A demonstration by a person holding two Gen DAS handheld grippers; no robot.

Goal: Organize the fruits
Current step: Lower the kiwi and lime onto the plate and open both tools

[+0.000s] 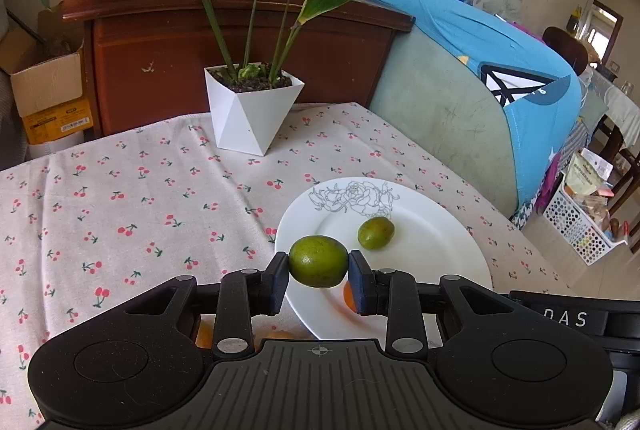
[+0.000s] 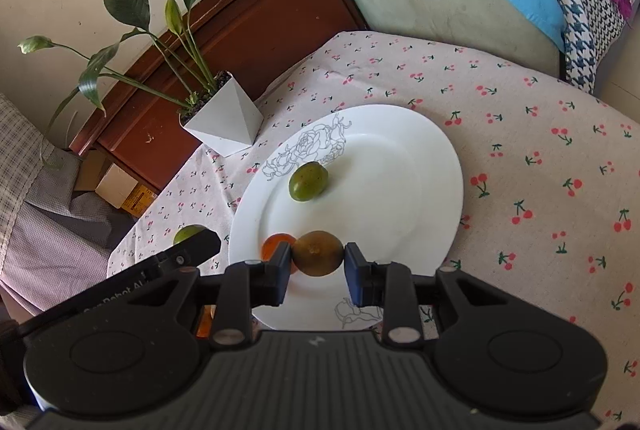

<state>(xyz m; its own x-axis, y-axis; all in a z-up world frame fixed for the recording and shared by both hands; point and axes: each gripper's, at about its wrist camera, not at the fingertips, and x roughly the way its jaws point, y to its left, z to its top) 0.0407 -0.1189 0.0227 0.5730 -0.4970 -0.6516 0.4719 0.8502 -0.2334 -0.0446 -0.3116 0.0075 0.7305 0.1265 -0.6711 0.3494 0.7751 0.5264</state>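
Note:
A white plate with a line-drawn rose sits on the cherry-print tablecloth. One green fruit lies on it, and an orange fruit peeks out behind a finger. My left gripper is shut on a second green fruit, held above the plate's near-left rim. In the right wrist view the plate carries the green fruit and the orange fruit. My right gripper is shut on a brownish-green fruit over the plate's near part. The left gripper's green fruit shows at the left.
A white faceted pot with a leafy plant stands at the table's far side, close to the plate. Behind it is a brown wooden cabinet. A green sofa with blue cloth borders the table on the right. More orange fruit lies under the left gripper.

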